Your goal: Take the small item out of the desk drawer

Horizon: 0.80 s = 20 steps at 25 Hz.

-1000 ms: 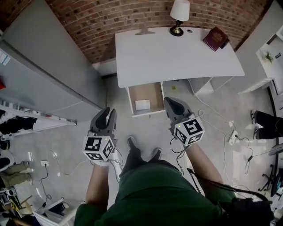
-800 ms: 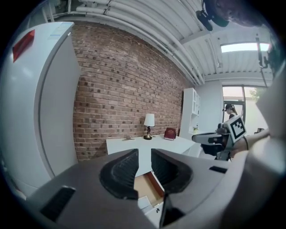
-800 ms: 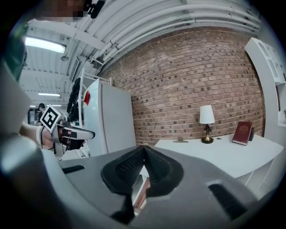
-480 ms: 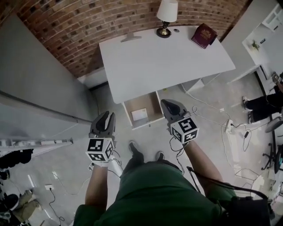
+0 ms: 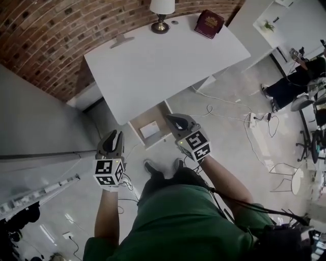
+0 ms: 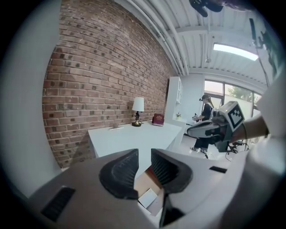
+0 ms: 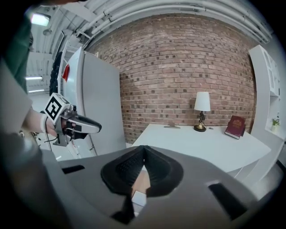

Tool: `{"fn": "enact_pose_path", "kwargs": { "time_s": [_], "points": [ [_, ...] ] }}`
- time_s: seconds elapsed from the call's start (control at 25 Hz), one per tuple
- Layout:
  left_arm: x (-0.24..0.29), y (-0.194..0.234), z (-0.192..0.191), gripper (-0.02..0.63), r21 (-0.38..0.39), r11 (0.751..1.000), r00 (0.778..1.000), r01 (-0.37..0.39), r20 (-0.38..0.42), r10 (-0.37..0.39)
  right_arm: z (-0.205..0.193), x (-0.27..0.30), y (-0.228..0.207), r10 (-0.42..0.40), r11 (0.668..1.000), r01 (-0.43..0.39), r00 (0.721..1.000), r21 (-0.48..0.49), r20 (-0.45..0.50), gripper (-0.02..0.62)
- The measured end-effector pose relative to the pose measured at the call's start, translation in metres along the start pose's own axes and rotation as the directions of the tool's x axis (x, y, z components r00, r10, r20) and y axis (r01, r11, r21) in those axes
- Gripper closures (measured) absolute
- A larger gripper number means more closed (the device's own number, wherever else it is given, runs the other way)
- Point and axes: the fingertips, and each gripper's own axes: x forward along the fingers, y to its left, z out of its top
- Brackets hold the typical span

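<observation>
A white desk (image 5: 168, 61) stands against a brick wall, and its wooden drawer (image 5: 154, 117) is pulled out. A small white flat item (image 5: 149, 129) lies in the drawer. My left gripper (image 5: 116, 134) hovers left of the drawer, its jaws a little apart and empty. In the left gripper view, the left gripper (image 6: 144, 154) frames the item (image 6: 147, 197) through the gap. My right gripper (image 5: 171, 118) hangs over the drawer's right edge, shut and empty. The right gripper view has the right gripper (image 7: 143, 150) with pads touching, above the item (image 7: 138, 197).
A lamp (image 5: 162, 12) and a dark red book (image 5: 210, 23) stand at the desk's back. A tall grey cabinet (image 5: 35, 132) rises at left. Cables and a power strip (image 5: 252, 120) lie on the floor at right. A person (image 5: 298, 76) sits at far right.
Both grippers have come down and forward toward the open drawer. The head view has swung, so the desk now sits further left and tilted. Jaws look unchanged.
</observation>
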Motion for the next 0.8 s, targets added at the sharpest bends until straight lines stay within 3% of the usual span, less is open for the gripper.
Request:
{"fn": "enact_pose_path", "kwargs": {
  "time_s": [0.4,0.8],
  "points": [
    [0.03,-0.004,-0.067,0.526,-0.017,0.999,0.993,-0.042,-0.112,0.04,-0.068,0.056,0.015,0.16,0.986,-0.164,0.982,-0.031,-0.099,0.589],
    [0.046,-0.006,-0.147,0.526,-0.06,0.994,0.971,-0.096,-0.224,0.08,-0.166,0.119,0.015,0.281,0.941,-0.323,0.913,-0.105,-0.297,0.561]
  ]
}}
